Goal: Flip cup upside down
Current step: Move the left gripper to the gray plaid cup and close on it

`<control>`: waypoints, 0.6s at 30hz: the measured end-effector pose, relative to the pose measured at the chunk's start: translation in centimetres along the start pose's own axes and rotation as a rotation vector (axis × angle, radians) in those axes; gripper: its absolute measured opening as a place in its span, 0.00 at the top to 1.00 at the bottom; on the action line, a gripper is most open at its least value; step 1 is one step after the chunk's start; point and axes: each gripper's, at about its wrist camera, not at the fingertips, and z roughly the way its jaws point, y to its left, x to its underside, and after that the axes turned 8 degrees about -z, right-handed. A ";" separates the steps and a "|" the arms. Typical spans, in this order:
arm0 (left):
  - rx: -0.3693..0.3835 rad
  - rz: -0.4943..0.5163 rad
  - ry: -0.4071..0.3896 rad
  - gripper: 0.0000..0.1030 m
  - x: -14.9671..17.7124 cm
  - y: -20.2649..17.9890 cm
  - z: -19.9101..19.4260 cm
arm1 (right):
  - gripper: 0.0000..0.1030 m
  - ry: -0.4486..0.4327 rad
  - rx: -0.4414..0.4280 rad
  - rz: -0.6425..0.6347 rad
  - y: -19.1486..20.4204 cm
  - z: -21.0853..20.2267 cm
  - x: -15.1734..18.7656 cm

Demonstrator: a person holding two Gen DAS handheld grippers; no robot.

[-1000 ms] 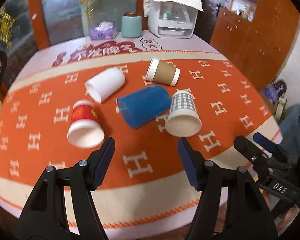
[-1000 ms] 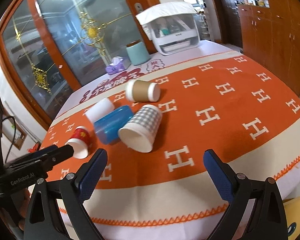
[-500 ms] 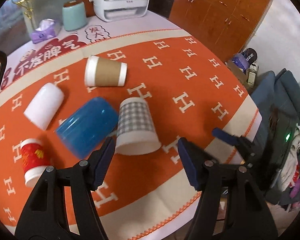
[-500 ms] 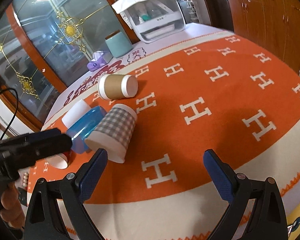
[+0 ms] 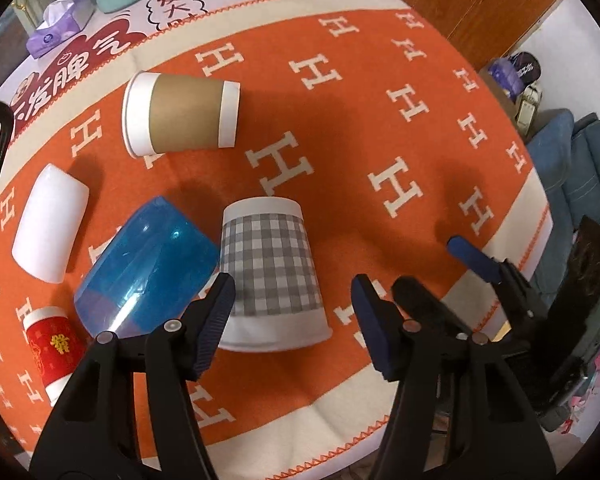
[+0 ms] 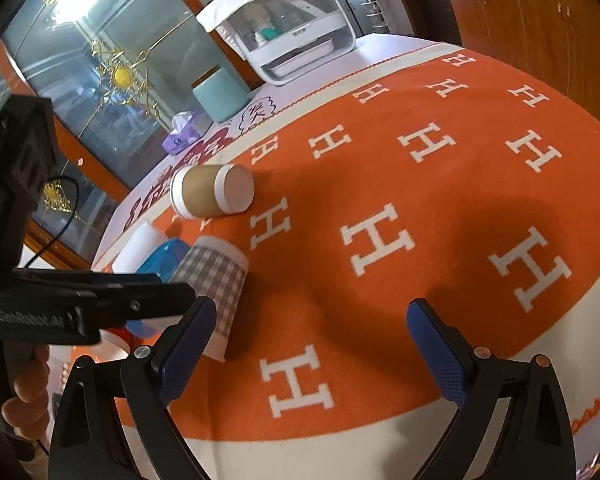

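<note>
Cups — five, all on their sides: checked cup (image 5: 274, 276) lies before left claw (image 5: 292, 322), spread; right claw (image 6: 312, 344) spread too.

Checked cup (image 5: 271, 268): grey-and-white gingham, white rim, between left tool's (image 5: 292, 328) blue pads. Left of it: translucent blue cup (image 5: 148, 272), white cup (image 5: 50, 222), red-and-gold cup (image 5: 52, 346). Beyond: brown-sleeved cup (image 5: 182, 114). Cloth (image 5: 380, 128): orange, cream H's.

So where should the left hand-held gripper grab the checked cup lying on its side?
Across the middle of the checked cup's plaid wall, coming from its wide open rim end, one finger on each side. The left hand-held gripper already straddles it; watch the blue cup on its left.
</note>
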 end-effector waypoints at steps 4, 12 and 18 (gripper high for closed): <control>-0.035 0.004 0.031 0.44 -0.6 0.0 1.5 | 0.05 0.002 -0.011 0.004 -0.4 0.3 -0.2; -0.051 -0.007 0.068 0.44 -1.5 0.1 3.6 | 0.05 0.024 -0.019 0.031 -1.7 1.3 0.1; -0.036 -0.022 0.049 0.44 -1.3 0.1 3.0 | 0.05 0.037 -0.023 0.050 -2.2 1.3 0.5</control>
